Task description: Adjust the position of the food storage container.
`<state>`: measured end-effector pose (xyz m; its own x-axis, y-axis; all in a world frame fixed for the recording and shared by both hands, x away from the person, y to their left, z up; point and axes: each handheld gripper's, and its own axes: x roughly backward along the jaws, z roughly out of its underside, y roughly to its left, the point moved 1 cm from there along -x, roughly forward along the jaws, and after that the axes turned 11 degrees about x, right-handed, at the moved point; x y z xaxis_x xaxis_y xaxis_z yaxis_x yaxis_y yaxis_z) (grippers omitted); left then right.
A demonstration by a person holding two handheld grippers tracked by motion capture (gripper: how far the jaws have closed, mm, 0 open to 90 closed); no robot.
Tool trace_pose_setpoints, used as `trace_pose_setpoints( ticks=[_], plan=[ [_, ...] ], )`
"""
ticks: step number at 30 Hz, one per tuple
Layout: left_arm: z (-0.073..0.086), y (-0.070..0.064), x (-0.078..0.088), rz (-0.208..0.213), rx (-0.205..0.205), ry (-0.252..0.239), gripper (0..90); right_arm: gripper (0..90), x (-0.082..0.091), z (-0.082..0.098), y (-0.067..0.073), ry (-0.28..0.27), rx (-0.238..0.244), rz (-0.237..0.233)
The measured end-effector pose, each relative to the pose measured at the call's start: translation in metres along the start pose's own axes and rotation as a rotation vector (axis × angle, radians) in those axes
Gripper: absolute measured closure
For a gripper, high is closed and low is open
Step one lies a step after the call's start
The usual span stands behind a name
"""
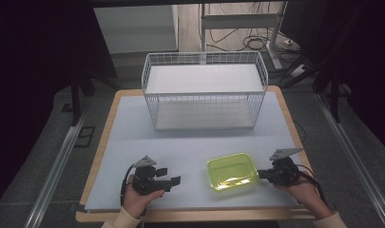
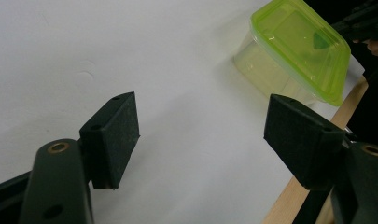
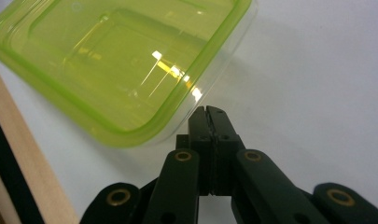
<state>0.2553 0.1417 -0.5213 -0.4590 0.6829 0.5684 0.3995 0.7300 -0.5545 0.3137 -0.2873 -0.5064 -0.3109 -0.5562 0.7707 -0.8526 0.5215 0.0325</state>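
Two grippers sit in my hands at the near edge of the table [image 1: 133, 137]. My left gripper [image 1: 173, 181] rests at the near left, pointing right across the white surface; in the left gripper view its jaws stand wide apart with nothing between them, the black pads [image 2: 115, 135] hanging over bare white tabletop. My right gripper [image 1: 261, 175] lies at the near right, pointing left, its jaws pressed together flat against each other, holding nothing. In the right gripper view the closed tips [image 3: 209, 114] sit just beside the corner of the container, at its clear wall beneath the lid's rim; whether they touch it I cannot tell.

Between my two grippers, nearer the right one, sits the lime-green lidded plastic container [image 1: 232, 171], upright on the white surface close to the table's near edge, its lid [image 3: 112, 60] on and shining under the light, its lower walls clear.

Farther off, at the far middle of the table, stands a white wire basket [image 1: 204, 97], well apart from the container.
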Motion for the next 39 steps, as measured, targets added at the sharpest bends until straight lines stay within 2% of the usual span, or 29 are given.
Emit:
trace_pose_setpoints(
  ticks=[11,19,20,25,30,39],
  plan=[
    [0.000,0.000,0.000,0.000,-0.002,0.000,26.1,89.3,0.009,0.003,0.013,0.022,0.028,-0.009],
    [0.000,0.000,0.000,0.000,-0.002,0.001,26.1,89.3,0.003,-0.005,0.026,0.070,0.062,-0.017],
    [0.000,0.000,0.000,0.000,-0.003,0.001,26.1,89.3,0.000,-0.007,0.029,0.091,0.077,-0.003],
    [0.000,0.000,0.000,-0.001,-0.003,0.002,26.1,89.3,-0.004,-0.009,0.031,0.099,0.096,-0.021],
    [0.000,0.000,-0.001,-0.001,-0.003,0.001,26.1,89.4,-0.008,-0.010,0.030,0.097,0.094,-0.046],
    [-0.001,0.001,0.001,-0.002,-0.001,-0.006,26.1,89.3,-0.019,-0.019,0.035,0.123,0.114,-0.060]
  ],
)
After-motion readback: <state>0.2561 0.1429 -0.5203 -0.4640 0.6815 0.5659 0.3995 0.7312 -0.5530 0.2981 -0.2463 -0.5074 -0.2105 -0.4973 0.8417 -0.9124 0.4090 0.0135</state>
